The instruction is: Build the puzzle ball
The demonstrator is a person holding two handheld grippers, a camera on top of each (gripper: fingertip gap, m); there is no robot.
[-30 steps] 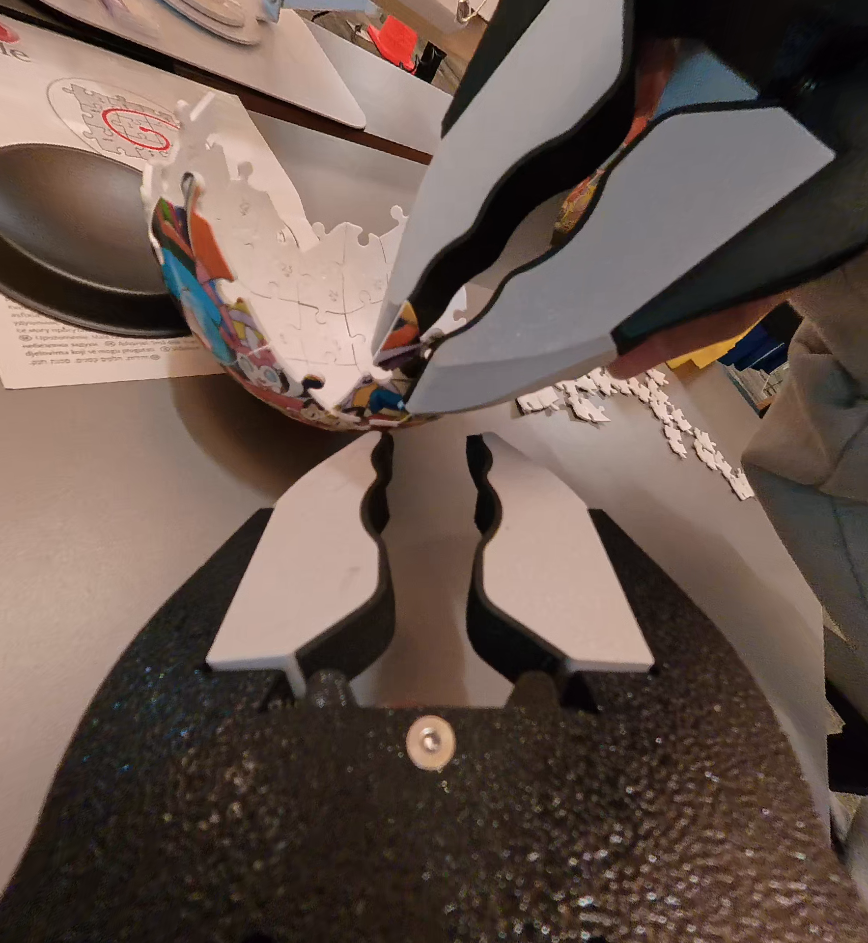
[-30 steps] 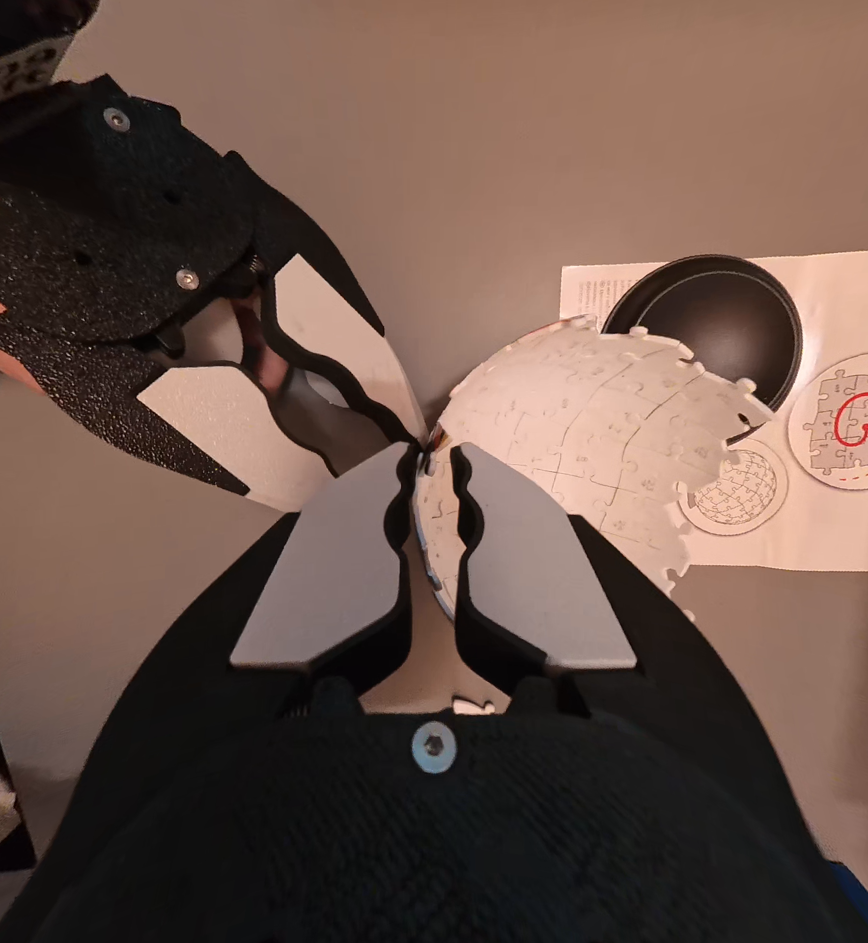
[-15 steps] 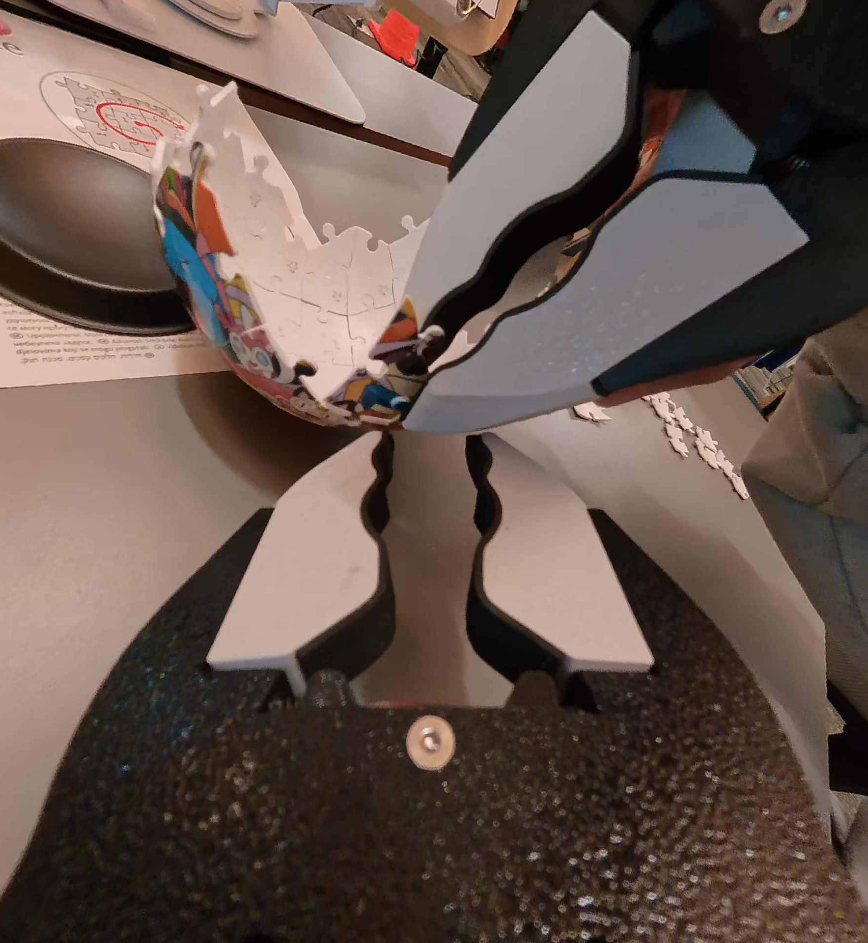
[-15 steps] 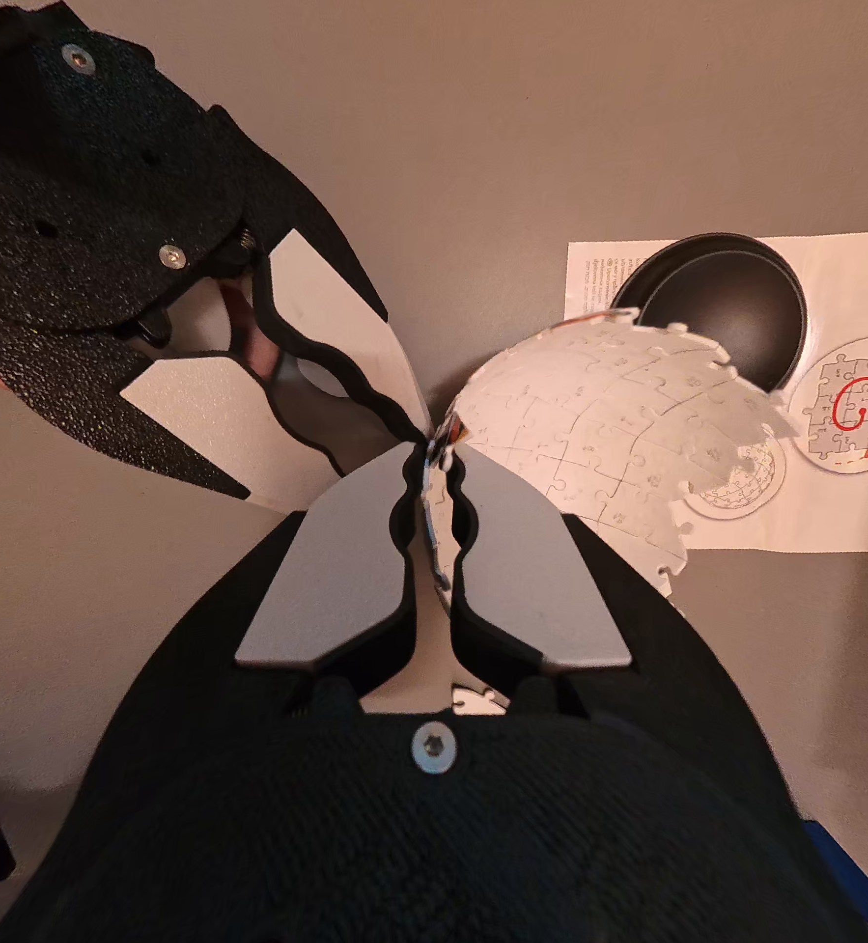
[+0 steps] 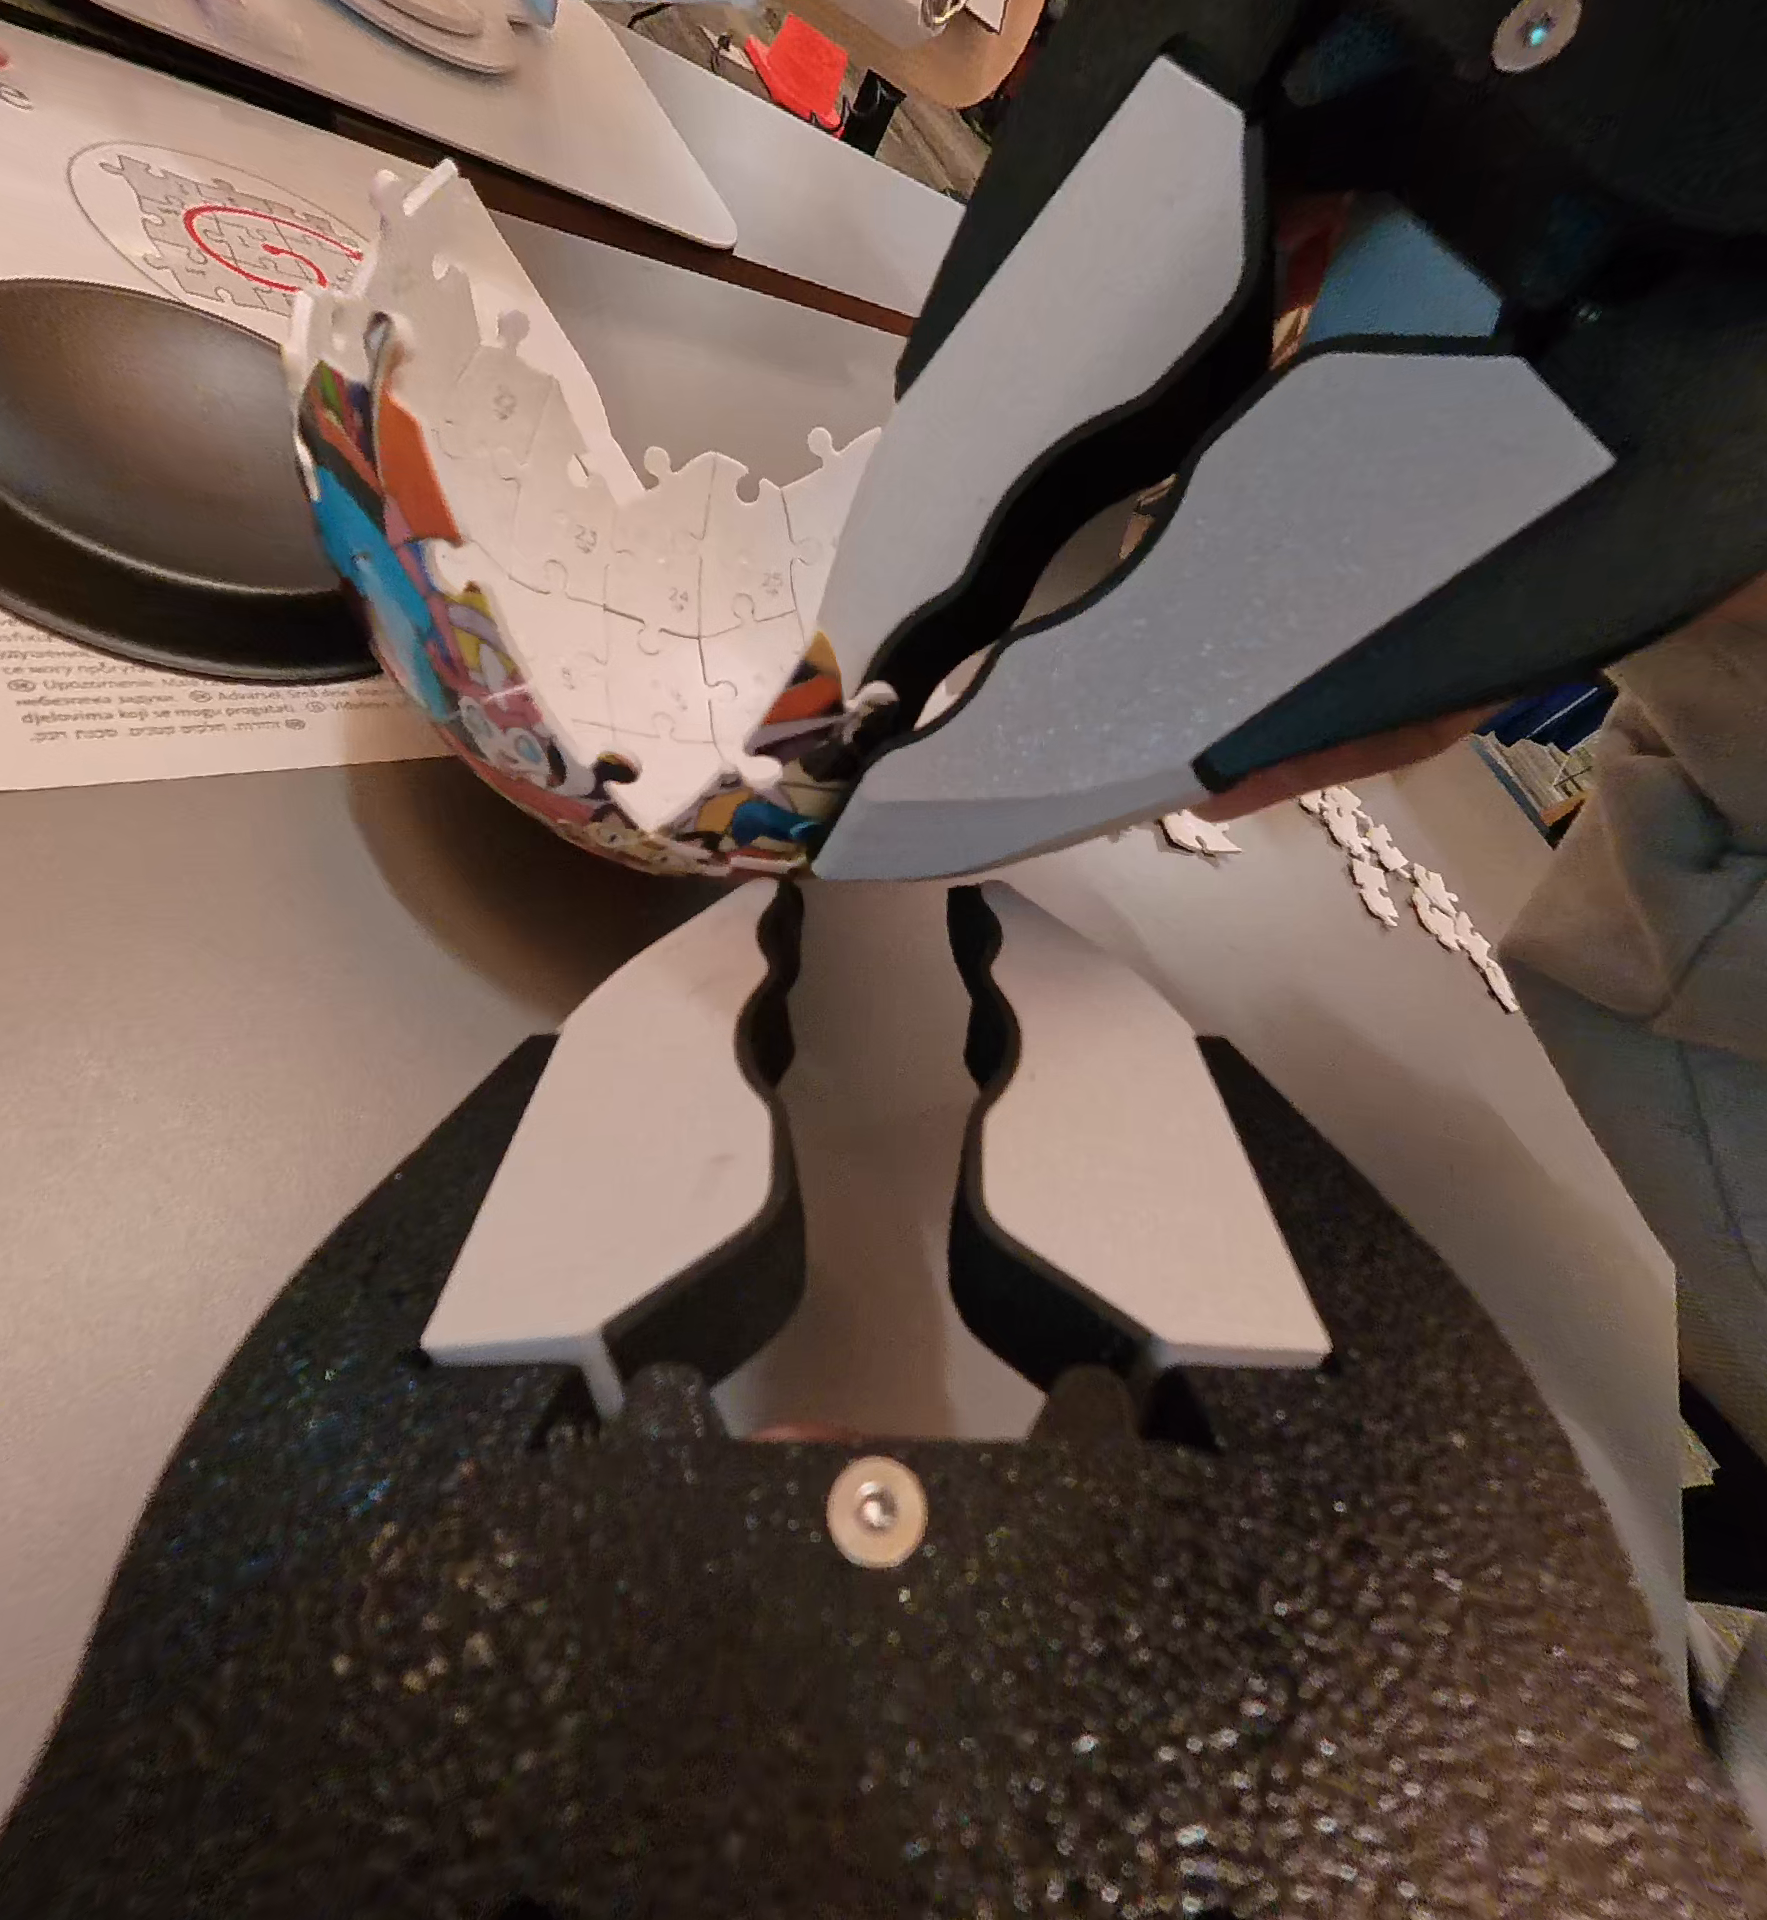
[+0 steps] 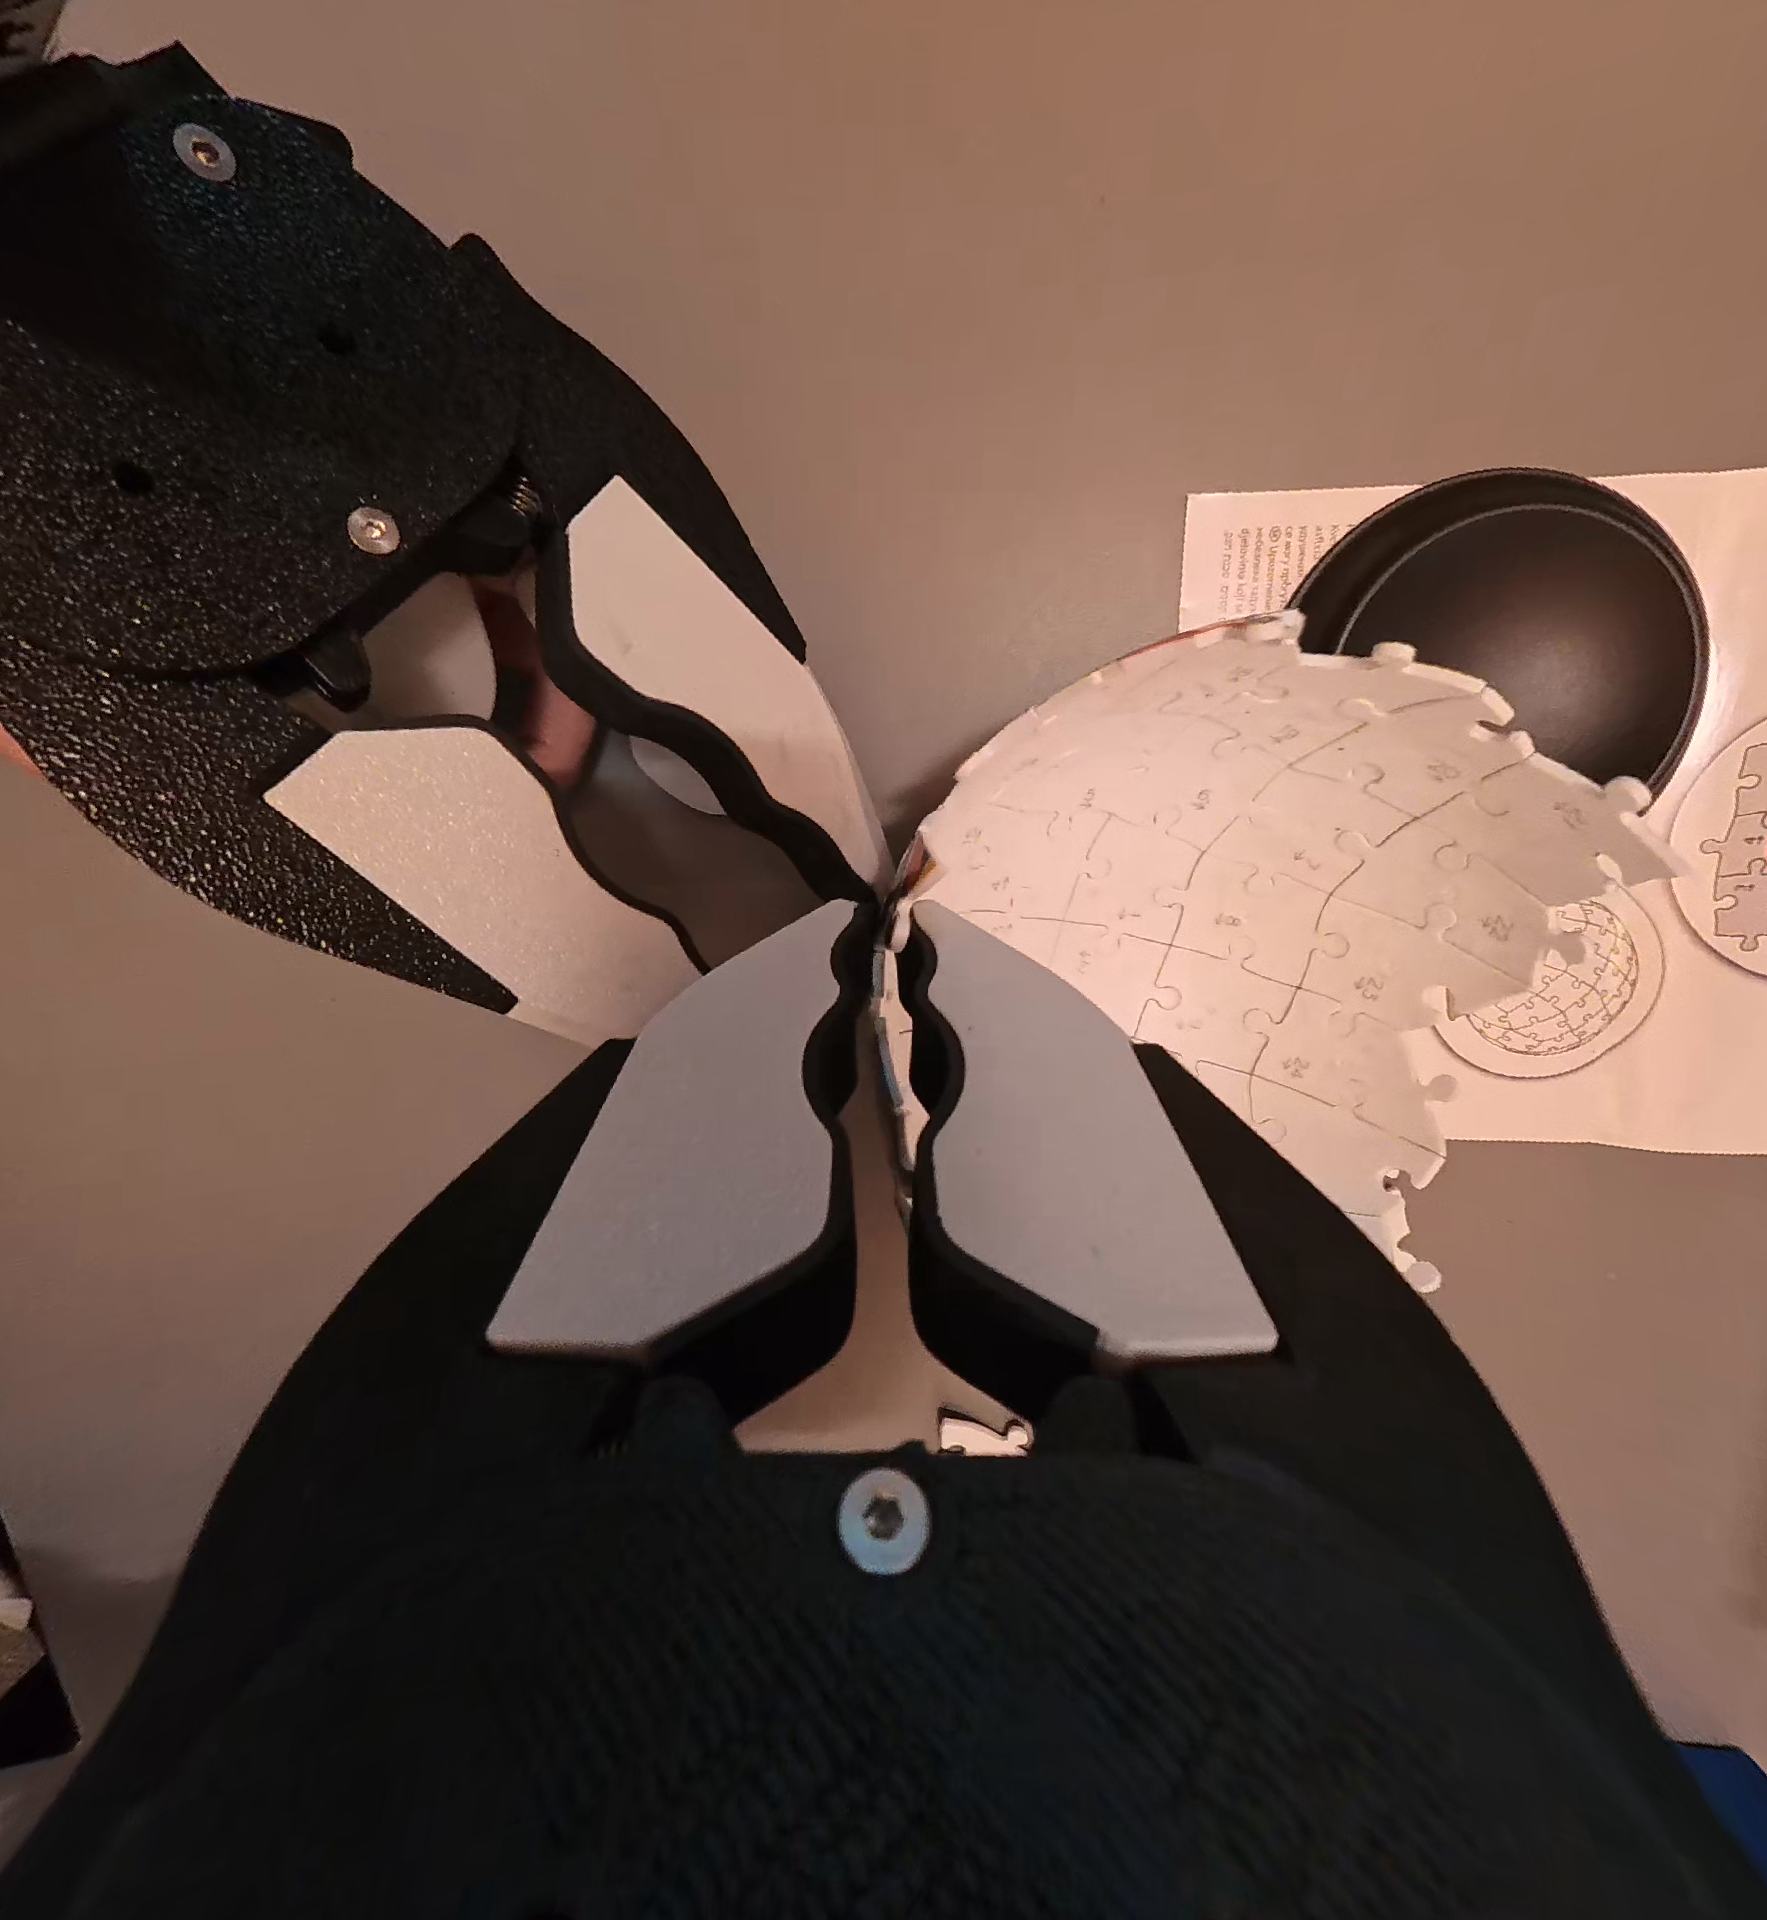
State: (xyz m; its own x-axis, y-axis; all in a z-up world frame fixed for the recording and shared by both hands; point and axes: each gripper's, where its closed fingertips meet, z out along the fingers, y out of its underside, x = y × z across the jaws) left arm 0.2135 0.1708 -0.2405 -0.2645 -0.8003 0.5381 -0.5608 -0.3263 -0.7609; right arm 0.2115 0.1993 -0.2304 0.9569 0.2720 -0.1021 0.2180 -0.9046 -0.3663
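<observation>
The half-built puzzle ball is a curved shell, white inside and brightly coloured outside, resting on the grey table. My right gripper is shut on the shell's near rim, with the shell spreading to its right. In the left wrist view it comes in from the upper right. My left gripper is open and empty, its tips just below the right gripper's tips and the shell's lower edge. It shows at the upper left of the right wrist view.
A black bowl-shaped stand sits on a white instruction sheet just behind the shell; both show in the right wrist view. Loose white pieces lie at the right. One piece lies under the right gripper. A person's grey clothing is at the table's right edge. My left and right fingertips are right by each other.
My right gripper's jaws have narrowed onto the shell's rim. The shell has tipped up a little. My left gripper has stayed open in nearly the same place.
</observation>
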